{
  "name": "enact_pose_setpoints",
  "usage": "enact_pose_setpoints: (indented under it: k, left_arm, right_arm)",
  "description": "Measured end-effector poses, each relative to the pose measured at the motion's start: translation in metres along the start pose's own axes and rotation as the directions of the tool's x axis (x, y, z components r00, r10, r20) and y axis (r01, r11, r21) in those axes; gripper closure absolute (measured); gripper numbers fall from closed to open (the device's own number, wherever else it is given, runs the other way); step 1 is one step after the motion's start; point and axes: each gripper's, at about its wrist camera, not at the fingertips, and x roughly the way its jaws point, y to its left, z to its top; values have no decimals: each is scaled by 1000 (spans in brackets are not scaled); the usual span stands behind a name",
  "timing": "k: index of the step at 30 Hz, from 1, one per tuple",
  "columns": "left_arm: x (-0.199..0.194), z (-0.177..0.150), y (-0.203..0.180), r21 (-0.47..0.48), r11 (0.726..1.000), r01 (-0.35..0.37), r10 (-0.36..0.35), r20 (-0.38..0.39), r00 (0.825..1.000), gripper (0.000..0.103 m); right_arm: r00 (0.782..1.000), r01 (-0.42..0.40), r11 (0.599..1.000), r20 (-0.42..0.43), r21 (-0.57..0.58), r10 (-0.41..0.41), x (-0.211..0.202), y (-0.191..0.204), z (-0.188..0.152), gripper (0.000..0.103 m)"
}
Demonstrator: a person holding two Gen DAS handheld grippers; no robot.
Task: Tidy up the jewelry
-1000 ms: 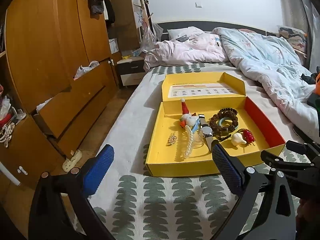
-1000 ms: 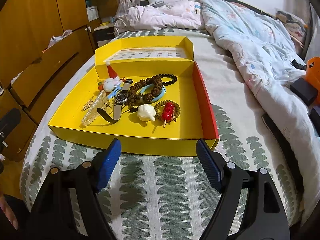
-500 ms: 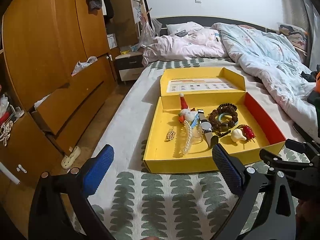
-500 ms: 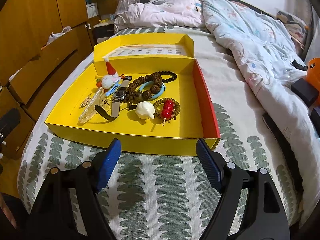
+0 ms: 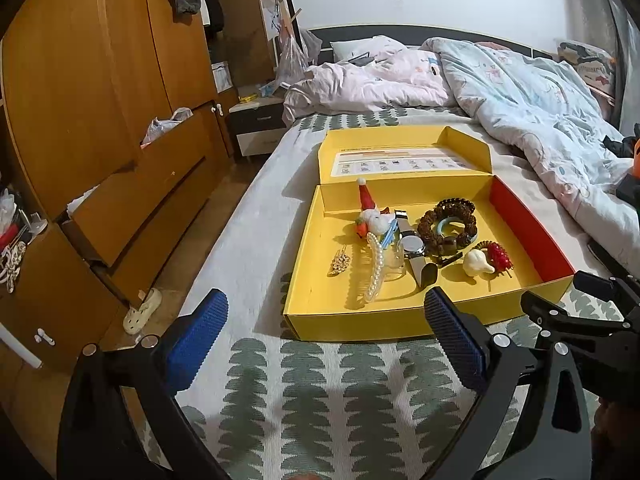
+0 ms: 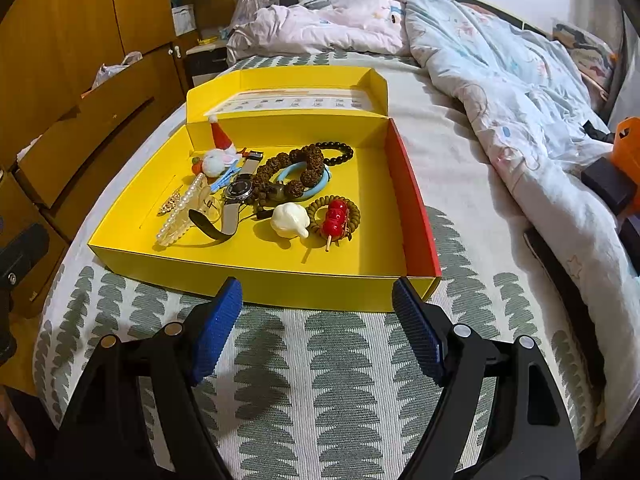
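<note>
Both grippers, left gripper and right gripper, hover empty with jaws spread before the open yellow cardboard box on the bed. All the jewelry sits inside it in one loose heap: brown bead bracelets, steel wristwatch, pearl hair clip, small gold brooch. That fits either gathered or awaiting sorting.

Left gripper has drawn back from the box: more patterned bedspread shows between its fingertips and the box's near wall, and the box sits higher in its view. Right gripper has edged closer: its fingertips now overlap the near wall. Both stay spread wide and empty. Box contents unmoved.
</note>
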Motion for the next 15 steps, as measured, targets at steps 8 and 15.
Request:
enact_pose_setpoints:
  k: [8, 15]
  left_arm:
    - [5, -2, -3, -5, 1000, 0, 0, -14, 1000, 6]
    - [7, -2, -1, -14, 1000, 20, -20, -9, 1000, 6]
  right_arm:
    - [1000, 9, 1000, 4, 18, -9, -1, 0, 1, 24]
    - [1000, 12, 1000, 12, 16, -12, -4, 4, 0, 24]
